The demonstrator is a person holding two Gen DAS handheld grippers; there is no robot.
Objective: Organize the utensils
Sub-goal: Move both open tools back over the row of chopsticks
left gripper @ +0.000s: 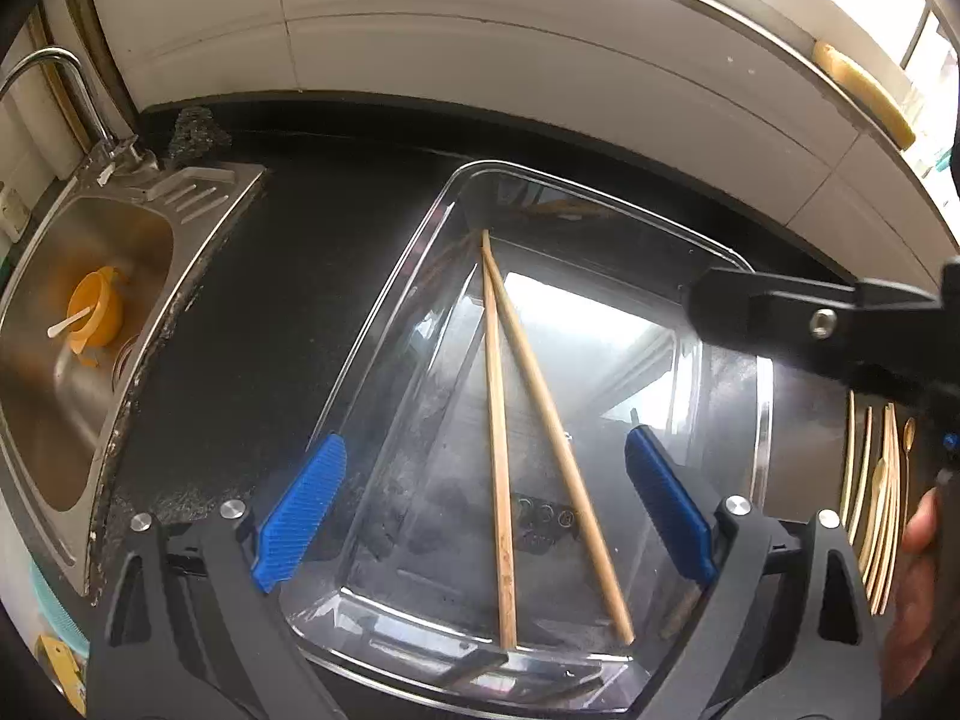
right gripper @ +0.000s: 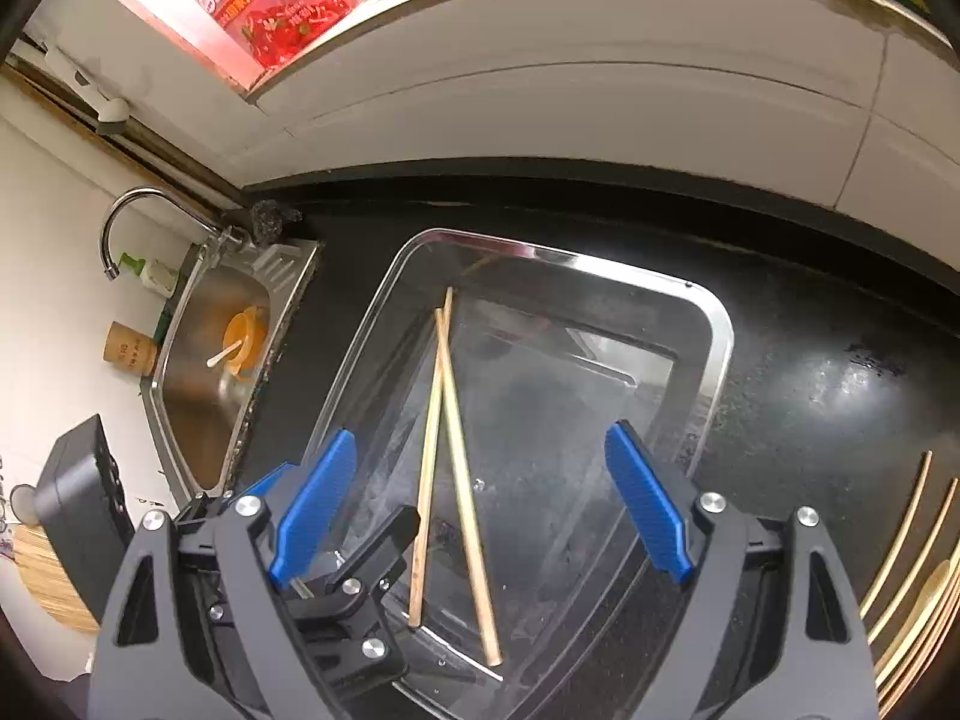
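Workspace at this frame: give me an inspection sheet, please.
Surface: black countertop, glossy.
Job's things: two chopsticks crossed inside clear tray; more wooden utensils on the counter beside it.
Clutter: orange bowl with spoon in sink.
Grippers: left gripper and right gripper open over the tray, holding nothing.
Cables: nothing seen.
Surroundings: faucet, white tiled wall.

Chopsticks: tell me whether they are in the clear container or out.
In. Both chopsticks lie crossed on the floor of the clear container, with no tongs touching them.
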